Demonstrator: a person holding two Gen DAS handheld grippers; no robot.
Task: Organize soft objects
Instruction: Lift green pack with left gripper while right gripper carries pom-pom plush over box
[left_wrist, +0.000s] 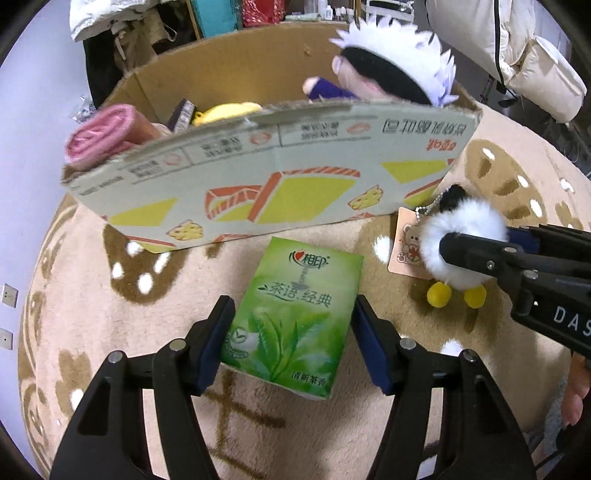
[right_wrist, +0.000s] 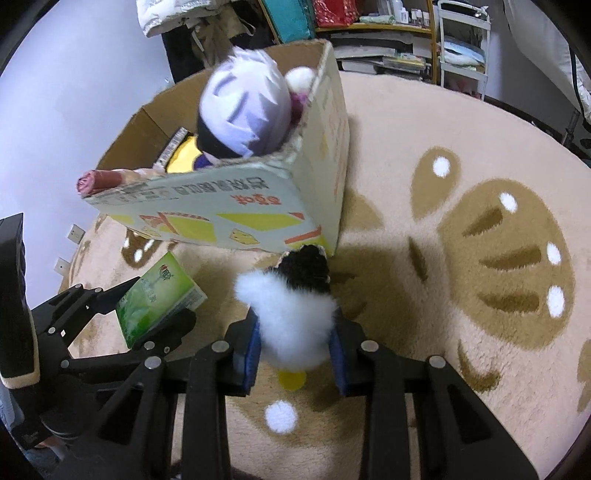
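Spread wide around the green tissue pack (left_wrist: 291, 317) at lower centre of the left wrist view: left gripper (left_wrist: 293, 339), blue pads (left_wrist: 212, 345) flanking the pack's two long sides, one nearly touching and the other standing just off it. Long axis of the pack running up the frame, straight along the fingers, toward the cardboard box (left_wrist: 266, 184) lying directly beyond at mid-frame. Probably a squeeze first, then a lift over the near box wall.

Pinched on the fluffy white keychain toy (right_wrist: 291, 325) at lower centre of the right wrist view: right gripper (right_wrist: 295, 350), white fur bulging between the pads, black head end pointing up toward the box corner just ahead. Of the two held things, the toy closer to the box's right end, the pack closer to its middle.

Already in the box: a white-haired plush doll (left_wrist: 395, 70) at upper right of the left view, a pink roll (left_wrist: 99, 136) poking over the left rim, something yellow (left_wrist: 229, 110) between them.

Hidden: the box floor behind the near wall, and the room left inside. Toy's yellow feet (left_wrist: 456, 295) mostly covered by fur in the right view. Whether pack or toy rests on the rug (right_wrist: 461, 184) or hangs just clear, hard to tell.
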